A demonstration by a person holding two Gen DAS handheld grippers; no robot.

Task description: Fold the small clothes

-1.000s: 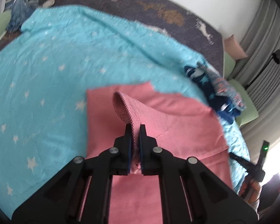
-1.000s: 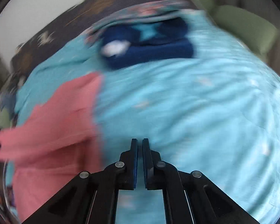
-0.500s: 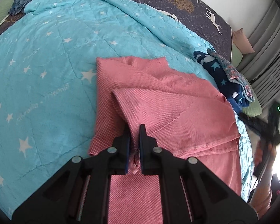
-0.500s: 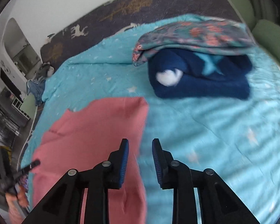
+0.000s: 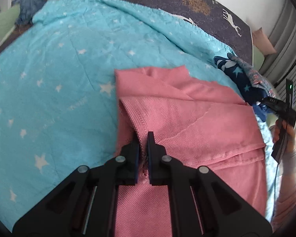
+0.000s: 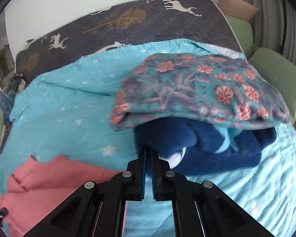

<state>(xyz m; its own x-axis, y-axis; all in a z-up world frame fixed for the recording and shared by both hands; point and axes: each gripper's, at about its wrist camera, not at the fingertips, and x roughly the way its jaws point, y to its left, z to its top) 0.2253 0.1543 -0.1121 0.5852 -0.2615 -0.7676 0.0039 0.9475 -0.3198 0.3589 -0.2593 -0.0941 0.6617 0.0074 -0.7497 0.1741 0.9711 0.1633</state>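
On the turquoise star-print quilt (image 5: 59, 75) lies the pink garment (image 5: 187, 118), waffle-textured, one layer doubled over with a hem ridge running across it. The left gripper (image 5: 143, 138) has its fingers pinched on a fold of that pink cloth. The right gripper (image 6: 148, 152), fingers nearly together and grasping nothing, points at a navy fleece (image 6: 217, 150) under a floral blanket (image 6: 197, 90).

Faint pale lettering is printed on the turquoise star quilt (image 5: 49, 90), beside the pink cloth; too blurred to read. Small white marks on the black device (image 5: 274, 103) at right, illegible. No other text.
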